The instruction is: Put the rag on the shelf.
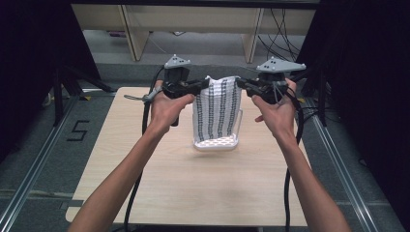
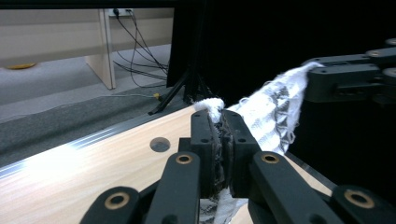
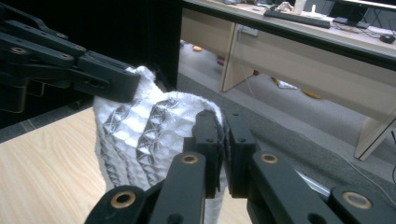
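White cloth with dark stripes (image 1: 218, 108), held up above the wooden table (image 1: 193, 193) by its two top corners. Hanging down in front of a white perforated basket (image 1: 216, 142), lower edge of cloth near the basket floor; whether touching it, not possible to tell.

Left gripper (image 1: 205, 83) at the top left corner of the cloth, jaws together and clamped on the fabric. In the left gripper view, same gripper (image 2: 220, 122) with both black jaws pressed tight, a small tuft of white cloth (image 2: 261, 116) sticking out above the tips and more fabric visible below, between the jaws. Right gripper (image 2: 312, 77) there further off at upper right, biting the other end of the cloth.

Right gripper (image 1: 240, 84) at the top right corner, also pressed together on the cloth. In the right gripper view, own jaws (image 3: 223, 126) tight on the folded edge of the cloth (image 3: 135, 135), waffle texture clearly seen. Left gripper (image 3: 133, 84) at upper left of that view, clamped on the far corner.

Cloth stretched a little between the two grippers, top edge slightly sagging. Both hands (image 1: 167, 108) raised over the far half of the table, cables trailing down to the near edge. A round hole (image 2: 159, 144) in the table surface seen beside the left jaws.
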`<state>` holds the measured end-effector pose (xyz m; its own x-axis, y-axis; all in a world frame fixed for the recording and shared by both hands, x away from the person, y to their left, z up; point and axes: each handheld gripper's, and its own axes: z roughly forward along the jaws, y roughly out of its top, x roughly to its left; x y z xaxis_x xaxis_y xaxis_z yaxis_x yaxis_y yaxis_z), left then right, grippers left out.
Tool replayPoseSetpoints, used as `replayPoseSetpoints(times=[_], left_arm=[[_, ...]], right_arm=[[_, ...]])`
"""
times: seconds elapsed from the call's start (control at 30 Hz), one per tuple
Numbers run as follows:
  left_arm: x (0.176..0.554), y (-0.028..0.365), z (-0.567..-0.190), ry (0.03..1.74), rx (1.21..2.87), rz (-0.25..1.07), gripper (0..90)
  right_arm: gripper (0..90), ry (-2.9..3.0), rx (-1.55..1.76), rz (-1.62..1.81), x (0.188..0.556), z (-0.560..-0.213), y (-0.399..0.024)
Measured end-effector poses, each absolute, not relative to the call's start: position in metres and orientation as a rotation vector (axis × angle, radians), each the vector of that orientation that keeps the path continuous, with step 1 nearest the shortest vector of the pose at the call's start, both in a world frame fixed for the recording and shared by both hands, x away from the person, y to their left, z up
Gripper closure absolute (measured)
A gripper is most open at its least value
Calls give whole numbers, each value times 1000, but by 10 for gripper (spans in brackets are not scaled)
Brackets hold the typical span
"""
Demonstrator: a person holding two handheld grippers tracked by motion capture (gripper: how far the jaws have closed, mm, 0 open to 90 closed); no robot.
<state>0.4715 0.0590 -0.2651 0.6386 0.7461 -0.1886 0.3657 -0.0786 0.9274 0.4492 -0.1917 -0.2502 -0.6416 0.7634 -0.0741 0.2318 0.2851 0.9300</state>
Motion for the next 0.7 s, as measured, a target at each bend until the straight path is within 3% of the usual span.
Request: replayPoseSetpoints(times=[0.7], left_arm=[[524,53,-278,1012,1660,398,832]], right_arm=[[866,2031,983,1287,502,-257,-186]])
